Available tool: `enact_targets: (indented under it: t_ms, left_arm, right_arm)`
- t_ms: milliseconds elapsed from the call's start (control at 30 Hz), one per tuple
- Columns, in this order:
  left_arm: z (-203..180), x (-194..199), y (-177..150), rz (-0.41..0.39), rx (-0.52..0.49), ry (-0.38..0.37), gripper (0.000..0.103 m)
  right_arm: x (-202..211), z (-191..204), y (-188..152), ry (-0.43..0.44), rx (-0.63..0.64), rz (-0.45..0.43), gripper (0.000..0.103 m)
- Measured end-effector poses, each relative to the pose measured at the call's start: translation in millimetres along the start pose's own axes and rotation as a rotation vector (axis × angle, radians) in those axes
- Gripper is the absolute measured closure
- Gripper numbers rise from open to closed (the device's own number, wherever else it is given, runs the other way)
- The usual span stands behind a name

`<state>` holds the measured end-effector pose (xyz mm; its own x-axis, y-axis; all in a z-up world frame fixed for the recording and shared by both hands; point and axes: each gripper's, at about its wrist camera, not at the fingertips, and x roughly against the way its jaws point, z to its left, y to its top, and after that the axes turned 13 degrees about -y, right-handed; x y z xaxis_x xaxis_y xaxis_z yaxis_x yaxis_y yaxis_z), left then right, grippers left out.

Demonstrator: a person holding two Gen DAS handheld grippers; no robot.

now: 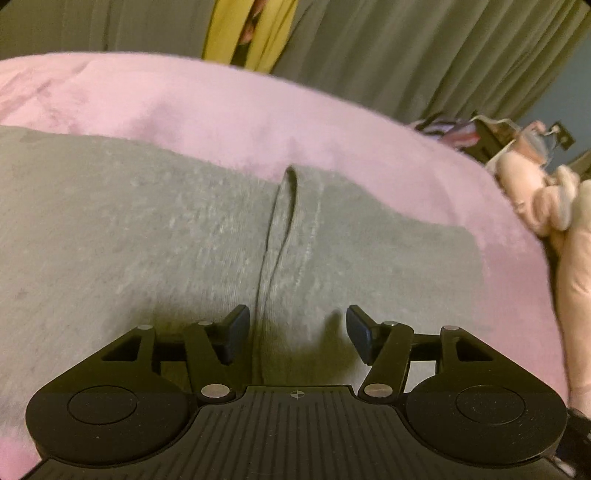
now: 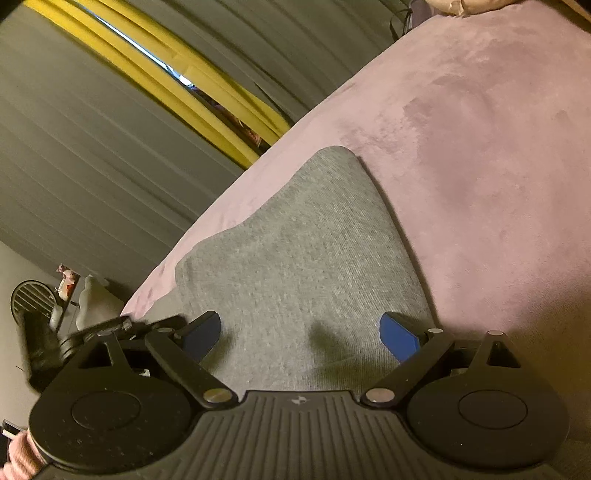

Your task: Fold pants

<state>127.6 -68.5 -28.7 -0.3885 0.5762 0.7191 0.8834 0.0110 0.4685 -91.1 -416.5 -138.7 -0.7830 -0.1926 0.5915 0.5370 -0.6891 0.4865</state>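
Observation:
Grey pants (image 1: 147, 236) lie flat on a pink blanket (image 1: 221, 110), with the gap between the two legs (image 1: 275, 229) running away from me. My left gripper (image 1: 297, 332) is open and empty just above the cloth, straddling that gap. In the right wrist view a folded grey end of the pants (image 2: 295, 258) tapers to a rounded corner on the pink blanket (image 2: 480, 166). My right gripper (image 2: 301, 334) is open and empty, low over that cloth.
Grey curtains (image 1: 406, 55) with a yellow strip (image 1: 266, 33) hang behind the bed. A pale plush toy (image 1: 546, 199) lies at the right edge of the blanket. A fan and small items (image 2: 33, 299) stand left of the bed.

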Motion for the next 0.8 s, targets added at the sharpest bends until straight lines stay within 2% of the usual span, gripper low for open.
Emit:
enact_targets:
  t_ms: [100,233,367,433,500,533,600,667,733,800]
  left_arm:
    - [3.1,-15.0,1.3,0.032,0.017,-0.001,0.052]
    - [1.3,-20.2,3.7,0.036,0.003,-0.023,0.079]
    - [-9.5,-2.0,3.2,-0.035,-0.062,-0.033,0.088]
    - [-14.5,13.6,3.1,-0.066,-0.089,-0.048,0.088]
    - [-13.1,26.9,3.3,-0.091,-0.08,-0.061,0.088]
    - [-9.3,34.2,-0.1,-0.102,-0.074,-0.052,0.088]
    - [-2.9,29.9,-2.5,-0.095,-0.099,0.013,0.088]
    - [6.5,15.8,-5.6,-0.048,-0.078,0.101,0.087]
    - [13.3,13.7,-12.4,-0.03,-0.048,0.11,0.078]
    - [11.9,20.5,-20.0,-0.043,-0.045,0.105,0.061]
  right_arm:
    - [-1.3,-2.0,0.7,0.007,-0.009,0.003,0.009]
    - [-5.0,-3.0,1.8,0.006,-0.012,0.011,0.009]
    - [-3.7,-1.3,0.4,0.011,0.0,-0.007,0.01]
    - [0.0,-0.2,-0.9,0.018,0.007,-0.03,0.015]
    - [2.5,1.1,-2.0,0.016,0.019,-0.044,0.025]
    - [2.6,2.0,-2.7,0.014,0.025,-0.042,0.026]
    - [0.8,4.5,-2.2,0.006,0.033,-0.035,0.033]
    - [-2.1,5.7,-2.1,0.008,0.04,-0.019,0.033]
    - [-5.7,7.4,-1.7,-0.005,0.045,-0.004,0.033]
    - [-7.1,6.6,-1.7,-0.019,0.042,0.003,0.033]
